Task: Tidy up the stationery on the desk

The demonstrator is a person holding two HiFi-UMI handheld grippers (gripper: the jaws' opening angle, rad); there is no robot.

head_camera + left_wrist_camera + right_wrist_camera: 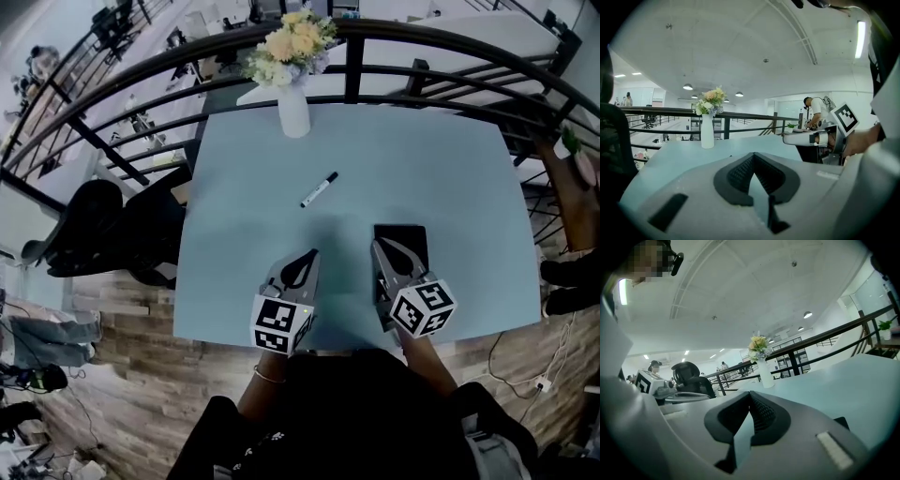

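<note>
So, the pen (pixel 319 189) lies alone in the middle of the table (pixel 450 169), ahead of both grippers and well apart from them. Our left gripper (pixel 309 255) and right gripper (pixel 378 246) each have their jaws pressed together with nothing between them. We judge the pen light, stiff and smooth, so it may roll. We'd pinch it across the barrel near its middle. A flat black item (pixel 410 239) (case or notebook, we can't tell) lies at the right gripper's tip.

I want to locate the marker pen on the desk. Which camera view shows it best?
The head view: the marker pen lies whole on the desk, seen from above. Neither gripper view shows it.
</note>
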